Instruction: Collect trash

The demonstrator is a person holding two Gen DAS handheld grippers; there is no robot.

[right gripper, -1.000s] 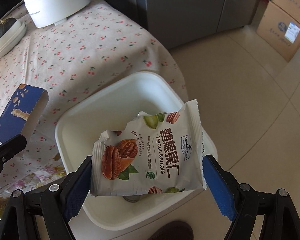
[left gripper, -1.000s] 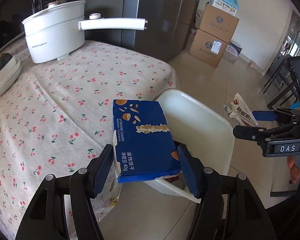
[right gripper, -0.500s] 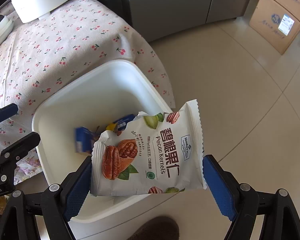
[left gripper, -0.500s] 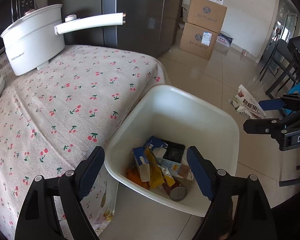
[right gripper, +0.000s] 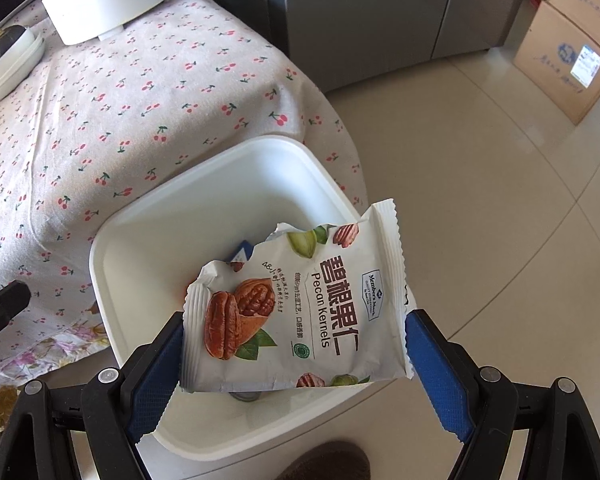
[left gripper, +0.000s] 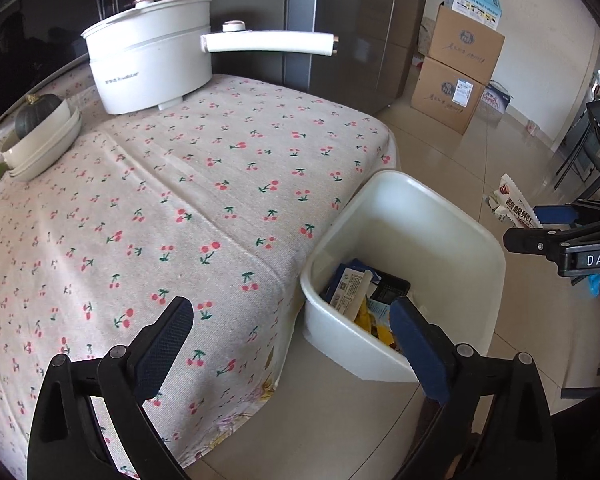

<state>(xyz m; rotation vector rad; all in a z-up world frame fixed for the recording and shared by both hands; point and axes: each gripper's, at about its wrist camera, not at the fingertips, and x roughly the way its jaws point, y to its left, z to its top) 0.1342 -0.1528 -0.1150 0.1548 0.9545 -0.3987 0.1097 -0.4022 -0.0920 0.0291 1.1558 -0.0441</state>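
Note:
A white pecan kernel packet (right gripper: 296, 312) sits crosswise in my right gripper (right gripper: 294, 326), which is shut on it just above the white trash bin (right gripper: 148, 240). The left wrist view shows the same packet (left gripper: 514, 204) and right gripper (left gripper: 540, 226) at the far right, beyond the bin (left gripper: 440, 216). My left gripper (left gripper: 290, 316) hangs over the table corner and the bin's near rim. Its jaws are opening and nothing is between them. A blue biscuit box (left gripper: 348, 284) lies in the bin among several wrappers.
The table with a cherry-print cloth (left gripper: 180, 200) carries a white long-handled pot (left gripper: 152, 64) and stacked bowls with a green squash (left gripper: 44, 136). A dark fridge (left gripper: 348, 20) and cardboard boxes (left gripper: 456, 80) stand behind. A shoe tip (right gripper: 328, 462) shows by the bin.
My left gripper let go of the blue biscuit box, which now lies in the bin. Its jaws spread wide and it swung left toward the table. The right gripper kept hold of the packet.

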